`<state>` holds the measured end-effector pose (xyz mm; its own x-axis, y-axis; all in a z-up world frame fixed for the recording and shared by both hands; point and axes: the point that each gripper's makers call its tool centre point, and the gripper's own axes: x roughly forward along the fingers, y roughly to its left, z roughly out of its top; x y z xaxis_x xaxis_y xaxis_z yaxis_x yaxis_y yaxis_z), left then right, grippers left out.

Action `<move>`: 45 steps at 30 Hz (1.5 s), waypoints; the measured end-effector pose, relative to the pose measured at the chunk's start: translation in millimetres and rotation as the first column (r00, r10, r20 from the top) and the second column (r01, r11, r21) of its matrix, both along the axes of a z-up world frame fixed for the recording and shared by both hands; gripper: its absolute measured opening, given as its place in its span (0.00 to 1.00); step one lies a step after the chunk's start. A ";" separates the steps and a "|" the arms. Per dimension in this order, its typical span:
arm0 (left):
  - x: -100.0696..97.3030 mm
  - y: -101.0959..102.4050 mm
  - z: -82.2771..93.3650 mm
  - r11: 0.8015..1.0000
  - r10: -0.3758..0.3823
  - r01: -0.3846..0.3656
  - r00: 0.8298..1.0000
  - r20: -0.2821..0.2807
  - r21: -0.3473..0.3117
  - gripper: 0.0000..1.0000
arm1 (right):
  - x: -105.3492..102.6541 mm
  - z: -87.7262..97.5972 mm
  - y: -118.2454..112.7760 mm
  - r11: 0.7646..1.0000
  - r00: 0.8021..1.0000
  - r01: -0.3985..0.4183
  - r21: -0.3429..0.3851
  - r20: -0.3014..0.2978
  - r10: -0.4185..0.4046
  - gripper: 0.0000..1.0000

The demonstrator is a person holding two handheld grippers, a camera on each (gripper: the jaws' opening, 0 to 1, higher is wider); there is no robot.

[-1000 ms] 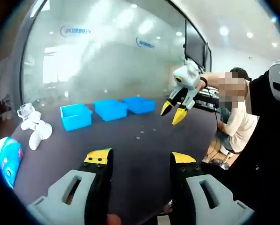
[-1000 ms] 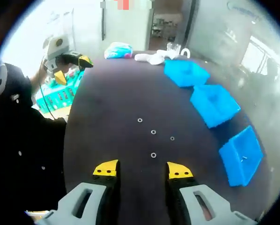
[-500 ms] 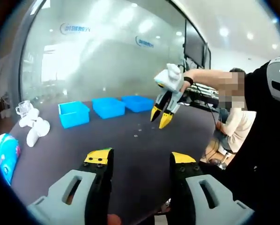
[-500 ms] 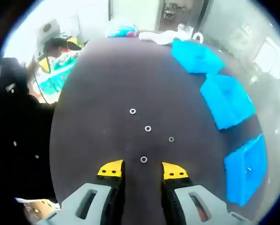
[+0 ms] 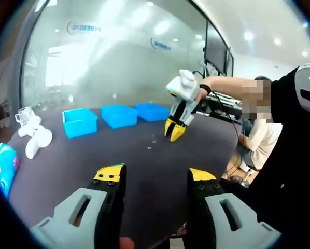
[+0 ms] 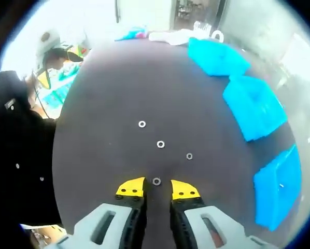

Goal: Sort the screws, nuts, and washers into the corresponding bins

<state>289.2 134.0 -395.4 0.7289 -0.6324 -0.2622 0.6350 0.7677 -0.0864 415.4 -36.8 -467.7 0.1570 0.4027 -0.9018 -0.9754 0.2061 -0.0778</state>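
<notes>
Sorting barely begun: first pick.
Our right gripper [image 6: 157, 189], jaws narrowly apart, straddles a small silver ring-shaped washer [image 6: 156, 181]; three others lie loose on the dark table [image 6: 103, 104], three blue plastic bins [image 6: 253, 106] beside; left gripper [image 5: 154, 177] gapes idle.

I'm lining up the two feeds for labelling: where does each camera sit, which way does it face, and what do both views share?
Left gripper view: rides the left gripper, held above the dark table, facing three blue bins and the descending right gripper; the person's forearm shows.
Right gripper view: rides the right gripper, looking steeply down at a washer between its tips; the dark sleeve shows.
Shared: table, bins, washers.
</notes>
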 end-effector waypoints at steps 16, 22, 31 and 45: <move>-3.5 -2.9 -2.5 1.000 -0.002 0.002 1.000 0.003 0.022 0.45 | -9.3 -4.1 3.8 1.000 1.000 -0.014 -0.005 -0.010 0.014 0.02; -0.9 -1.6 1.9 1.000 0.007 -0.007 1.000 0.012 0.013 0.45 | -14.7 -2.5 3.8 1.000 1.000 -0.008 0.016 -0.008 0.008 0.02; 4.7 6.7 9.5 0.999 0.046 -0.046 0.998 0.031 -0.009 0.45 | -30.6 19.4 5.6 0.984 0.999 0.052 0.172 -0.013 -0.050 0.02; 8.3 15.7 16.2 0.995 0.097 -0.096 0.993 0.067 -0.022 0.45 | -33.5 85.0 -2.0 0.758 0.926 0.257 0.599 0.072 -0.371 0.02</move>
